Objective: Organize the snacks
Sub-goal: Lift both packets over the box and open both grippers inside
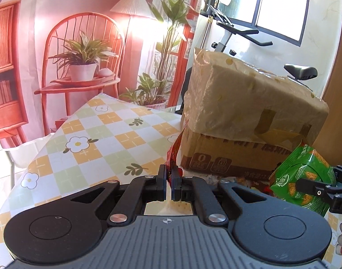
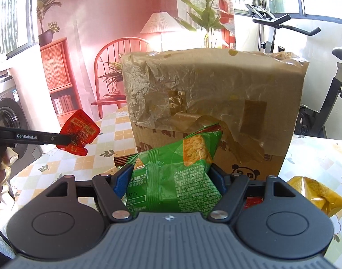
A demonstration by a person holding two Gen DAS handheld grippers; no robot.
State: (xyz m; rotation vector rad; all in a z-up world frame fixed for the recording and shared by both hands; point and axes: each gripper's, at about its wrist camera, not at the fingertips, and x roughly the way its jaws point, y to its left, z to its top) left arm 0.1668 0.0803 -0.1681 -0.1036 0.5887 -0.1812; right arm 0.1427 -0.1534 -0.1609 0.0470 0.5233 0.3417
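My left gripper (image 1: 169, 174) is shut on a thin red snack packet (image 1: 173, 154), pinched by its edge and held up above the table. In the right wrist view that red packet (image 2: 79, 132) hangs flat at the left, off the left gripper's fingertips (image 2: 67, 139). My right gripper (image 2: 171, 177) is shut on a puffy green snack bag (image 2: 177, 177), its blue pads pressing both sides. The same green bag (image 1: 303, 177) shows at the right of the left wrist view. A taped cardboard box (image 2: 215, 98) stands just behind both packets.
The table wears a checked flower-print cloth (image 1: 99, 134). A yellow snack bag (image 2: 316, 190) and a red packet (image 2: 252, 201) lie at the right near the box. An exercise bike (image 2: 327, 71) stands behind it, a washing machine (image 2: 7, 121) at far left.
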